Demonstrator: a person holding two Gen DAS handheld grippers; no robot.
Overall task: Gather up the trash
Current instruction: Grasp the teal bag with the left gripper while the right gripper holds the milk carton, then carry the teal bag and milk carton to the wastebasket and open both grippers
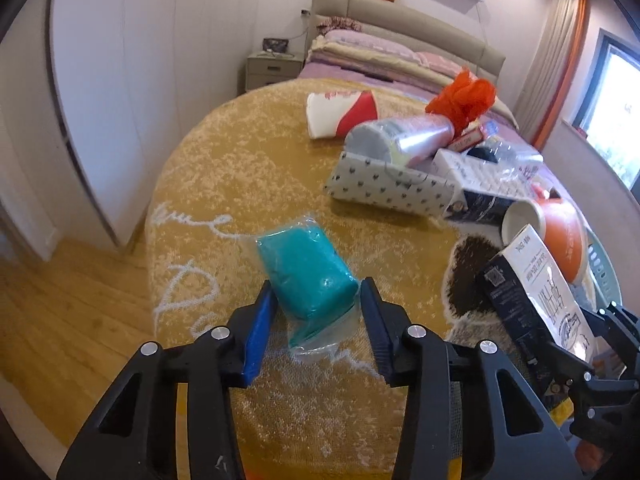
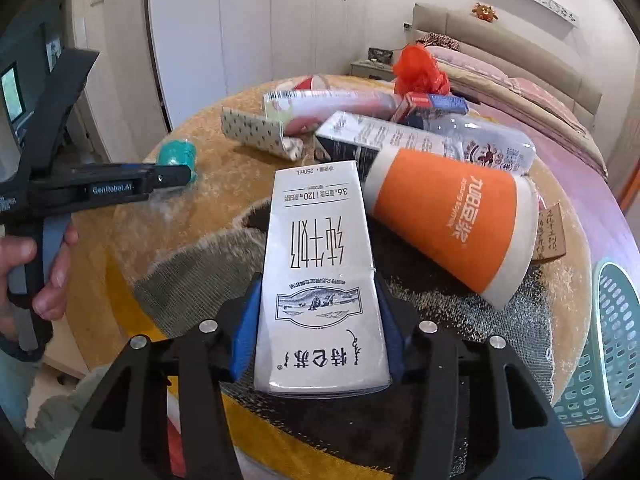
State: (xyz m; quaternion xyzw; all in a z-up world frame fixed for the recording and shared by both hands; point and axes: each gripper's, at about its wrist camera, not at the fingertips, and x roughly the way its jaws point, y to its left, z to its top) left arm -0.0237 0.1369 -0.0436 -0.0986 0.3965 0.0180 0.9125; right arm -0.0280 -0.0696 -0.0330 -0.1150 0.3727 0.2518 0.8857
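A teal packet in clear wrap (image 1: 306, 276) lies on the yellow round rug (image 1: 240, 168). My left gripper (image 1: 318, 300) is open, its two fingers on either side of the packet's near end. It also shows in the right wrist view (image 2: 168, 178), next to the teal packet (image 2: 176, 154). My right gripper (image 2: 318, 304) is shut on a white milk carton (image 2: 320, 280) and holds it above the rug; the carton also shows in the left wrist view (image 1: 540, 292).
A pile of trash lies on the rug: an orange paper cup (image 2: 452, 220), a heart-patterned box (image 1: 388, 188), a red and white cup (image 1: 340, 114), an orange plastic bag (image 1: 460, 98), a plastic bottle (image 2: 480, 144). A green basket (image 2: 608, 344) stands at the right. A bed (image 1: 380, 56) is behind.
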